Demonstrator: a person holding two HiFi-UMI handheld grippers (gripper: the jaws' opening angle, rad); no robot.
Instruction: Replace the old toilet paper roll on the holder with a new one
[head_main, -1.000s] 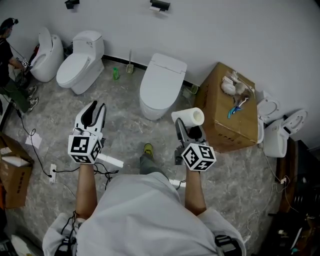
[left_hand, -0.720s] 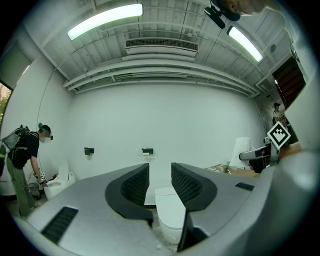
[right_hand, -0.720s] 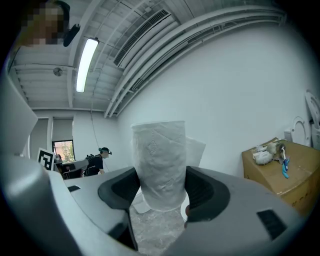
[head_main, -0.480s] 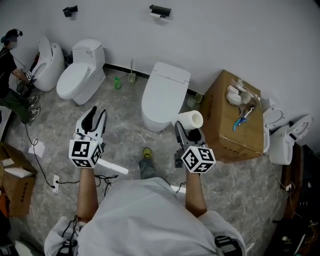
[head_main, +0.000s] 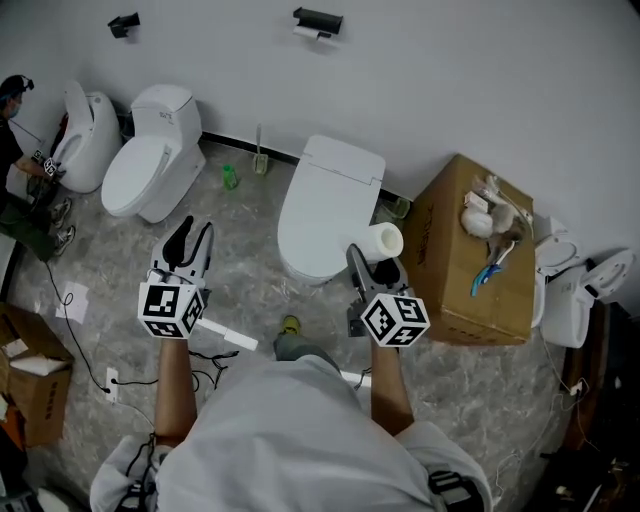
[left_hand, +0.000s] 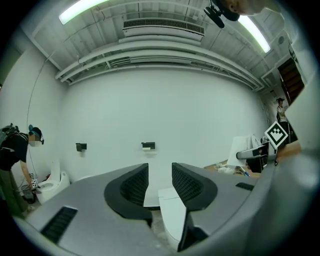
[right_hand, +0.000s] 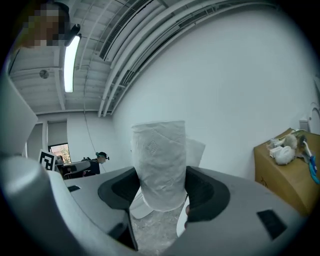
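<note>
A new white toilet paper roll (head_main: 382, 241) stands upright between the jaws of my right gripper (head_main: 375, 256), which is shut on it. In the right gripper view the roll (right_hand: 160, 160) fills the gap between the dark pads (right_hand: 202, 192). My left gripper (head_main: 193, 235) is open with nothing between its fingers (left_hand: 135, 185). Both grippers point level at the white wall. A black paper holder (head_main: 318, 20) with a small white roll is mounted high on that wall. In the left gripper view the holder (left_hand: 148, 146) is straight ahead and far off.
A white toilet (head_main: 325, 205) with its lid down stands just ahead of the grippers. A cardboard box (head_main: 455, 290) with oddments on top is at the right. Two more toilets (head_main: 150, 160) and a person (head_main: 15, 110) are at the far left. A second wall holder (head_main: 123, 24) hangs above them.
Both grippers have moved forward towards the wall; the middle toilet and the box lie lower in the head view. The roll stays in the right gripper.
</note>
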